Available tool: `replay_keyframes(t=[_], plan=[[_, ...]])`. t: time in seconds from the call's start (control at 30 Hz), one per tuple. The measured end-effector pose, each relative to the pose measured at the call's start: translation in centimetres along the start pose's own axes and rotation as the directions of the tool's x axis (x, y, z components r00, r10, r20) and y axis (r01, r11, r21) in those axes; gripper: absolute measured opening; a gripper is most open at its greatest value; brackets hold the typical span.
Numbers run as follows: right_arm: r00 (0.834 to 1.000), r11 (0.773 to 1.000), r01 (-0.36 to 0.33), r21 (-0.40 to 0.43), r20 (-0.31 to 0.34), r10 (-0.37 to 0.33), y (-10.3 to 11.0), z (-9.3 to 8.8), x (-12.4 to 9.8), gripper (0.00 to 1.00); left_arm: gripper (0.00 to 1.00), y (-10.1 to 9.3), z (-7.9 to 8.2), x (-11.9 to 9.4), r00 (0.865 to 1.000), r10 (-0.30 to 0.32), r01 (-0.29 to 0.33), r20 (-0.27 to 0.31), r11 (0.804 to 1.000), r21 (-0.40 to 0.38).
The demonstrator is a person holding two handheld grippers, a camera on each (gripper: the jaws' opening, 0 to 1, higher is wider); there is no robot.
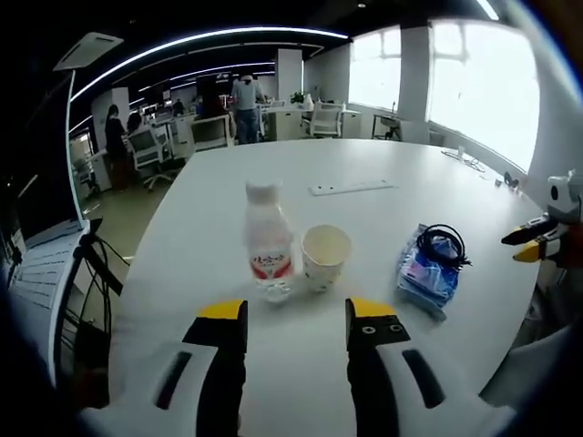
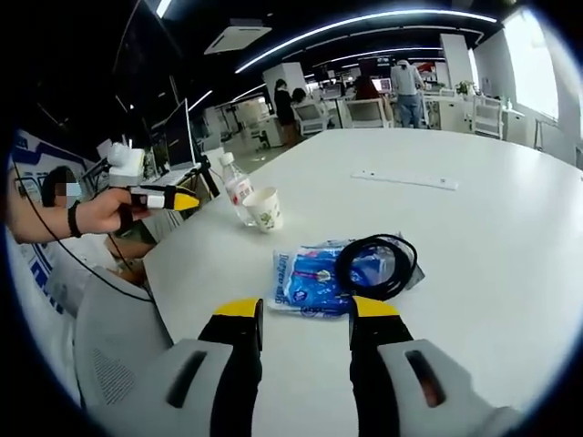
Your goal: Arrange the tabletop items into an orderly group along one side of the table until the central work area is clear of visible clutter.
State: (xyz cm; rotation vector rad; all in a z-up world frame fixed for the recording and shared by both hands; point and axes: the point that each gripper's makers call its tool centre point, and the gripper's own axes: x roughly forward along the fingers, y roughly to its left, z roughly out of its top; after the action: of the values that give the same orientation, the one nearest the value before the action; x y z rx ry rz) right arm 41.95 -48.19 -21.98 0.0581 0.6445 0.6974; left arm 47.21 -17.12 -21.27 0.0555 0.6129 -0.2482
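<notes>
A small water bottle (image 1: 267, 241) with a white cap and red label stands on the white table (image 1: 364, 164), with a paper cup (image 1: 324, 255) close beside it on its right. Further right lies a blue tissue pack (image 1: 426, 273) with a coiled black cable (image 1: 444, 244) on top. My left gripper (image 1: 297, 314) is open, just short of the bottle and cup. My right gripper (image 2: 306, 314) is open, just in front of the tissue pack (image 2: 314, 278) and cable (image 2: 378, 264). The bottle (image 2: 238, 188) and cup (image 2: 265, 208) stand beyond. The other gripper (image 2: 168, 200) comes in from the left, held by a hand.
A white power strip (image 1: 351, 188) lies further back on the table; it appears again as the power strip (image 2: 404, 179). Small items (image 1: 469, 159) lie near the far right edge. Office chairs, desks and people stand beyond the table. The table's edge (image 2: 159, 273) runs close on the left.
</notes>
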Motion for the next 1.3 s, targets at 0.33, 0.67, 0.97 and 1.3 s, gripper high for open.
replay_keyframes(t=[0.33, 0.67, 0.97, 1.3], plan=[[1.0, 0.999, 0.014, 0.028, -0.011, -0.013, -0.6, -0.5, 0.4, 0.35, 0.43, -3.2, -0.5, -0.8, 0.997, -0.075, 0.074, 0.012, 0.994, 0.082], [0.999, 0.997, 0.033, 0.064, 0.001, -0.033, -1.6, -0.1, 1.1, 0.35, 0.43, -4.3, -0.3, -1.3, 0.994, -0.109, 0.107, 0.016, 0.989, 0.106], [0.997, 0.989, 0.07, 0.134, 0.011, -0.072, -3.0, 0.0, 2.2, 0.35, 0.43, -4.8, -0.8, -1.8, 0.993, -0.12, 0.119, 0.003, 0.986, 0.113], [0.983, 0.96, 0.182, 0.211, -0.016, -0.183, -6.5, -0.1, 3.9, 0.34, 0.43, -5.5, -1.4, -2.4, 0.992, -0.129, 0.13, -0.013, 0.984, 0.124]])
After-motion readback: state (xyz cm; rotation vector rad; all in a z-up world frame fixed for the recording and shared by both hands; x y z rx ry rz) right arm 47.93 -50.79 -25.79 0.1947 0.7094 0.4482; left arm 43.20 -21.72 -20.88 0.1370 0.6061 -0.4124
